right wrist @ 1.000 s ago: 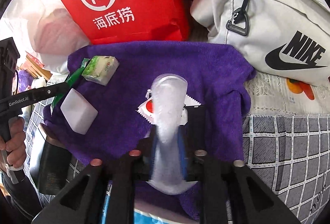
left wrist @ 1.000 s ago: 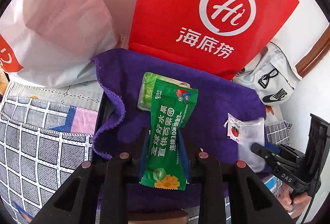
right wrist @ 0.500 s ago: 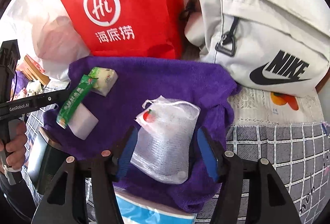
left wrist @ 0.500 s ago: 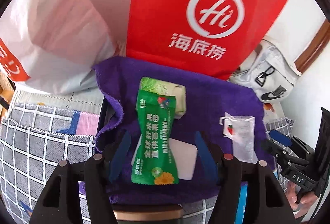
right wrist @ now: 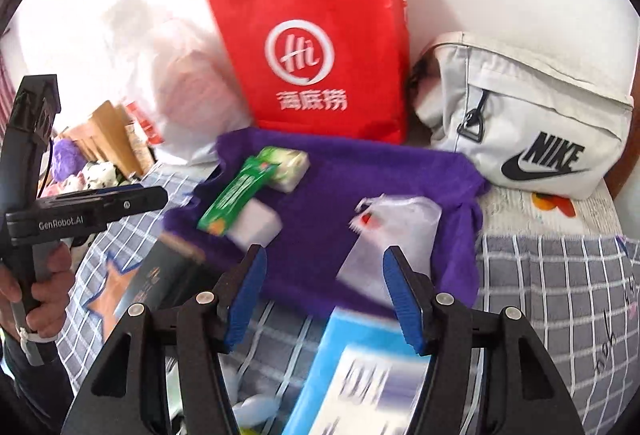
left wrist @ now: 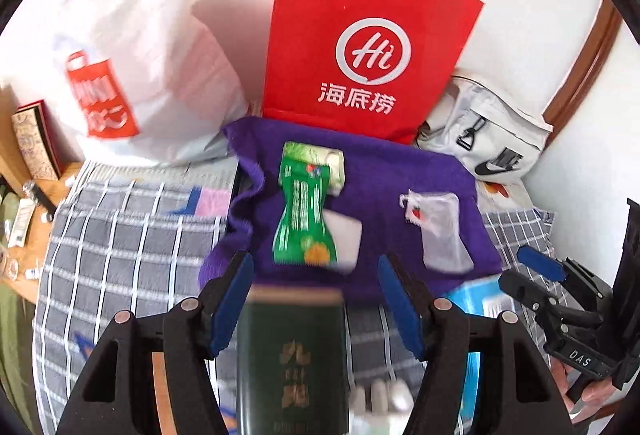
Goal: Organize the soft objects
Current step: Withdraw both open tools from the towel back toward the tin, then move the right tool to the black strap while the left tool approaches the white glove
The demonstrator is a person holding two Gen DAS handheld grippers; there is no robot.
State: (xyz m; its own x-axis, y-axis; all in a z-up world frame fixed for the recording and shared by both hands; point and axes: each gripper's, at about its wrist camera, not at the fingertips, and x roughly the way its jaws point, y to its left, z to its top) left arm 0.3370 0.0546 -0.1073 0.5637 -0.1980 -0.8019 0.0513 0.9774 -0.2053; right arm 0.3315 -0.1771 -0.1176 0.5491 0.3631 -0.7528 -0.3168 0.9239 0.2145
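Note:
A purple towel is spread on the bed. On it lie a green snack packet, a green tissue pack, a white foam block and a white mesh pouch. My left gripper is open and empty, back from the packet. My right gripper is open and empty, back from the pouch.
A red paper bag, a white plastic bag and a white Nike bag stand behind the towel. A dark green box and a blue box lie near me on the checked bedspread.
Both grippers opened, releasing the green packet and the mesh pouch onto the towel, then pulled back toward me. Both objects now lie free.

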